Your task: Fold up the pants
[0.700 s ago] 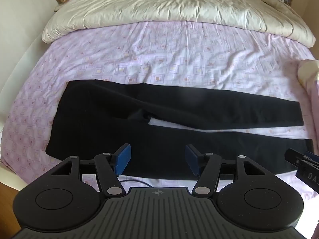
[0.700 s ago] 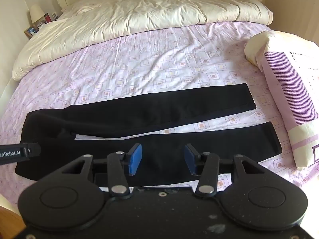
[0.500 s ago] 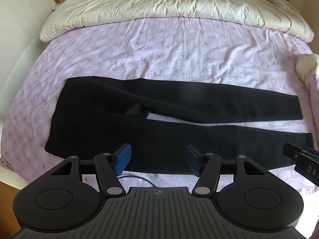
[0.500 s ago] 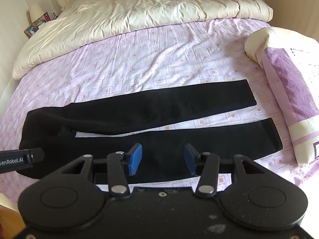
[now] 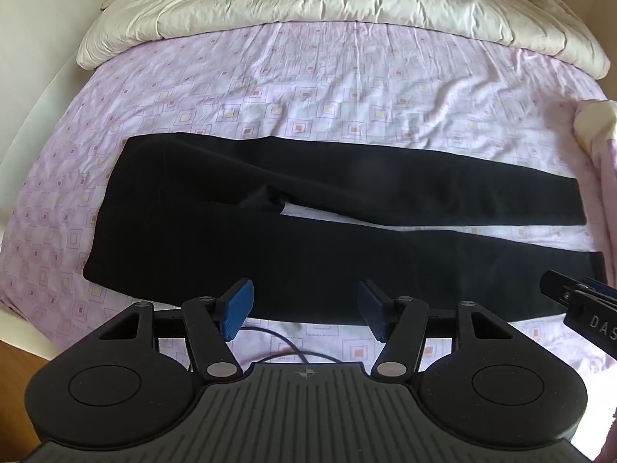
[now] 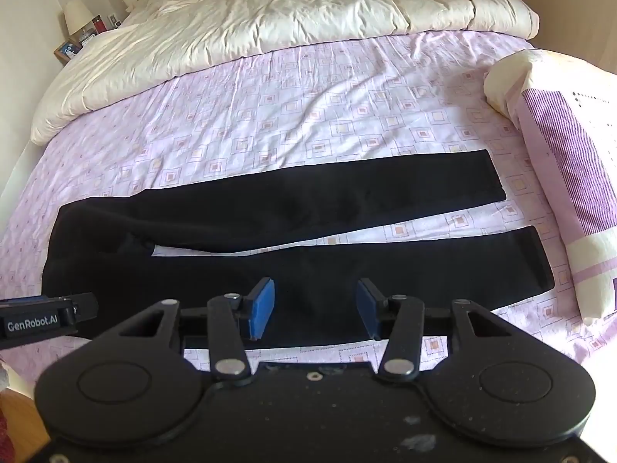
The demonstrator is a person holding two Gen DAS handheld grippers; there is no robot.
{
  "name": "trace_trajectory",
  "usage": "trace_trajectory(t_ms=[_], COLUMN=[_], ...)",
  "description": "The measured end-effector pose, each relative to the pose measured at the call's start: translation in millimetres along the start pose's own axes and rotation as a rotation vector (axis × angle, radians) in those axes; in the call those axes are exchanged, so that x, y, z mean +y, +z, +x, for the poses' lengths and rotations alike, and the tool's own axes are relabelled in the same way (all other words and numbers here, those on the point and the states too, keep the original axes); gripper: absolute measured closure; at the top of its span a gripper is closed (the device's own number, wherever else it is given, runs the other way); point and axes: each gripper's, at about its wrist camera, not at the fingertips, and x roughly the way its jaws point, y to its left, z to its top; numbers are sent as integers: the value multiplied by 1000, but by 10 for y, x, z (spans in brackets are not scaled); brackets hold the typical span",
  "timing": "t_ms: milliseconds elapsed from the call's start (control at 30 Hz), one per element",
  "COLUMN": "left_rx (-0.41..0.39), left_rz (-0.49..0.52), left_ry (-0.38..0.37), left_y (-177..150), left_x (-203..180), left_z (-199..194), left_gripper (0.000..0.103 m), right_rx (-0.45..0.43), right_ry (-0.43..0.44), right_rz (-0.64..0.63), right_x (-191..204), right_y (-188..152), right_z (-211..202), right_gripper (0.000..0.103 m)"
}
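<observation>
Pants (image 5: pixel 308 239): black, laid flat across the bedsheet (image 5: pixel 327 88), waistband toward the left edge of the bed, both hems toward the right. Seen again in the right wrist view (image 6: pixel 270 250). No fold is made yet, as judged from the full-length spread.

Legs: parted in a narrow V, with a strip of sheet showing between them from crotch to hems. This layout is judged to serve a first fold of one leg over the other along the crotch line.

Left gripper (image 5: pixel 304 306): held apart, nothing between the blue pads (image 5: pixel 237 305). It is poised above the near edge of the pants on the waistband half, likely so the hip side can be taken.

Right gripper (image 6: pixel 314 305): also held apart and empty, poised above the near leg toward the hem half. Contact with the cloth cannot be told in either view.

Pairing: each gripper's tip is caught at the edge of the other's view, so the two are kept side by side along the near leg, spread along the garment's length.

Duvet (image 6: pixel 270 11): cream, pushed toward the headboard, leaving the sheet as the working surface.

Pillow (image 6: pixel 559 146): purple-striped, near the hems on the right; a hem swung wide could brush it.

Cable (image 5: pixel 277 347): thin, dark, lying on the sheet just below the left gripper.
</observation>
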Motion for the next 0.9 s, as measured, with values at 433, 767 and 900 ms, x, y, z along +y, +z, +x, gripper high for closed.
trace_trajectory(t_ms=[433,767,900], left_rx=[14,18,19], left_rz=[-3,-10,-11], left_ry=[-6,-4,-4], left_y=[3,5,5], left_x=[-33,-18,-5], left_z=[39,43,48], left_gripper=[44,44,44], right_rx=[6,11,14], right_ry=[2,1,0], right_rz=[7,2,1], right_x=[-22,-16,-12], right_y=[12,10,9], right_z=[46,61,67], right_gripper=[53,53,53])
